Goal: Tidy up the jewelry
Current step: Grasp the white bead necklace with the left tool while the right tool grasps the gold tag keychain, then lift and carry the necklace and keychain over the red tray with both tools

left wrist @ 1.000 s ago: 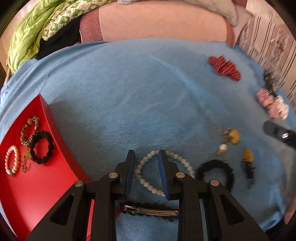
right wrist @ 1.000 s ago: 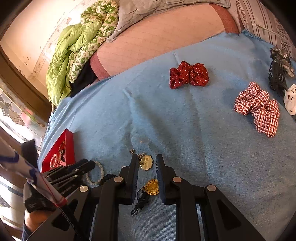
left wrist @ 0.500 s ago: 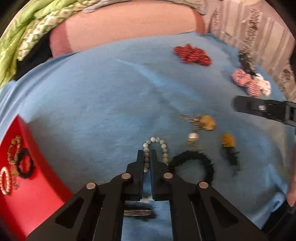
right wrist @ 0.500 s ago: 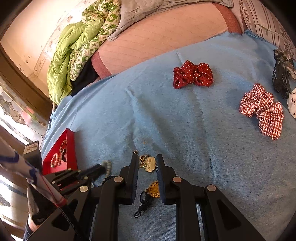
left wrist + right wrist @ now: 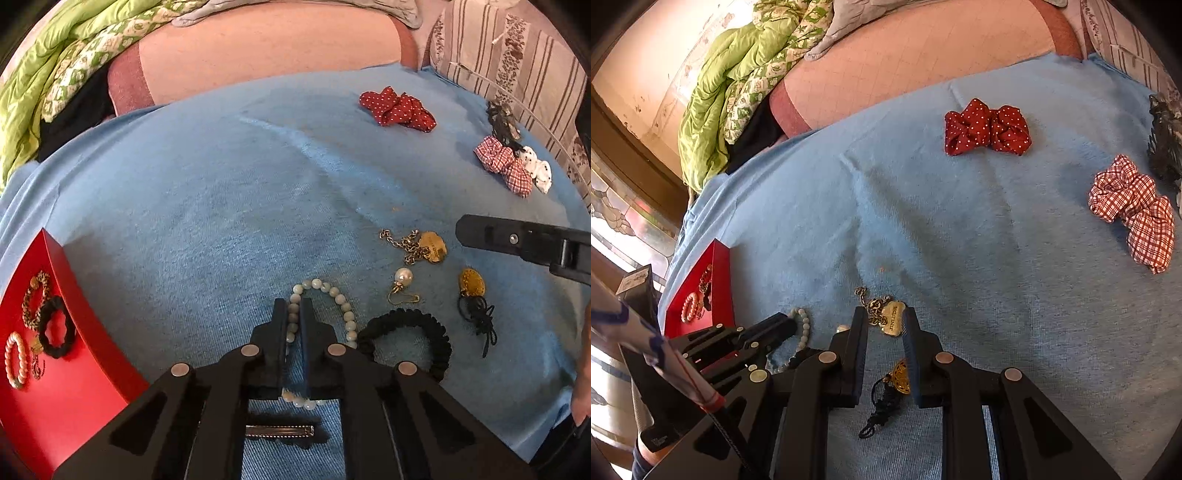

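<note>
Done: three bracelets and a black scrunchie in my red tray (image 5: 88, 328) at 9 o'clock | now: left gripper (image 5: 293, 325) clamped on white bead bracelet (image 5: 347, 314), 6 o'clock | right gripper (image 5: 884, 332) slightly parted, empty | left: gold tag chain (image 5: 424, 243), pearl earring (image 5: 402, 277), black bracelet (image 5: 439, 339).

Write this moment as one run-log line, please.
left gripper: shut on pale bead bracelet | right gripper: open, empty | red tray: three bracelets

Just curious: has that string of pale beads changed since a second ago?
Yes. The pale bead bracelet, formerly an open ring, is now pinched narrow in the left gripper, beside the unmoved black bracelet.
</note>
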